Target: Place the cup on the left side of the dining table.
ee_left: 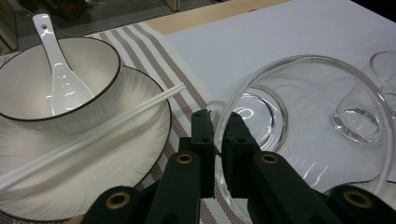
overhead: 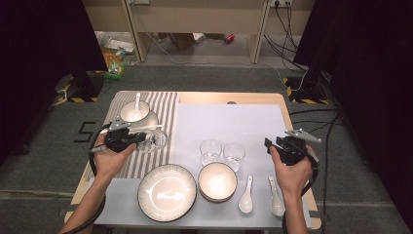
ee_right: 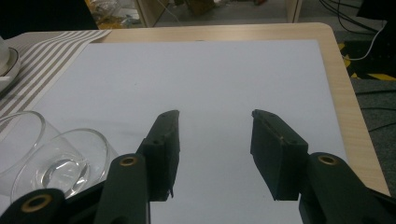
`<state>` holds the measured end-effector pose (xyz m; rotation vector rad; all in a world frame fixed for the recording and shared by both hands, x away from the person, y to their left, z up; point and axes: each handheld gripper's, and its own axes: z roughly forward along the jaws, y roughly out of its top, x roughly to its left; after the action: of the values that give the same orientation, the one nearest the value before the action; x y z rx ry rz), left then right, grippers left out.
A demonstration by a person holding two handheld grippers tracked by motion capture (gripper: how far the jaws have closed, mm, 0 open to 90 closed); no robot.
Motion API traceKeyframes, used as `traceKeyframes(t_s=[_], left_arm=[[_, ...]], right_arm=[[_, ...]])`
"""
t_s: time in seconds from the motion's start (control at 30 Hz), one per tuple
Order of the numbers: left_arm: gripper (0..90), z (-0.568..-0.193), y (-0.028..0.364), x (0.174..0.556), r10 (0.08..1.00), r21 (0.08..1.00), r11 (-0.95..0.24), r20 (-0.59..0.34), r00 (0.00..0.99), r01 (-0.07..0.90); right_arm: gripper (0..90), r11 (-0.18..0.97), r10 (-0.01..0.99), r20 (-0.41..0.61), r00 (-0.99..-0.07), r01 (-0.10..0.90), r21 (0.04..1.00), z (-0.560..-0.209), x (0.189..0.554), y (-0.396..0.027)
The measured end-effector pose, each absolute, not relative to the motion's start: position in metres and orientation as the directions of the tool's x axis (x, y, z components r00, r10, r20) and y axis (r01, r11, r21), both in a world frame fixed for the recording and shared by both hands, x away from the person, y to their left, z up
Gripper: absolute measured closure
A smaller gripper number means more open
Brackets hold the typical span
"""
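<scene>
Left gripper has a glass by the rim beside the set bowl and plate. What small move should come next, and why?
Probably lower the glass onto the striped mat and open. The left gripper is shut on its rim, holding it tilted beside the plate, where bowl, spoon and chopsticks already sit.

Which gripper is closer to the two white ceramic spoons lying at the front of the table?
Right. The right gripper hovers just behind the two white ceramic spoons, jaws open. The left gripper is far across the table, shut on the rim of a clear glass cup.

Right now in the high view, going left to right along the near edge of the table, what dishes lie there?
Large plate → bowl → first white spoon → second white spoon.
</scene>
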<state>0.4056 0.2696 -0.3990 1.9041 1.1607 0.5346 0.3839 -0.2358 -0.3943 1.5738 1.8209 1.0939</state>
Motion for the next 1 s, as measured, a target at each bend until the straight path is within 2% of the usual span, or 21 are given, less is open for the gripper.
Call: traceKeyframes(t_s=[1.0], left_arm=[[84.2,-0.417,0.285,0.409,0.897,0.786,-0.242,-0.042,0.439,0.569]], right_arm=[[52.6,0.011,0.968,0.136,-0.211,0.575,0.818,-0.395,0.384,-0.235]])
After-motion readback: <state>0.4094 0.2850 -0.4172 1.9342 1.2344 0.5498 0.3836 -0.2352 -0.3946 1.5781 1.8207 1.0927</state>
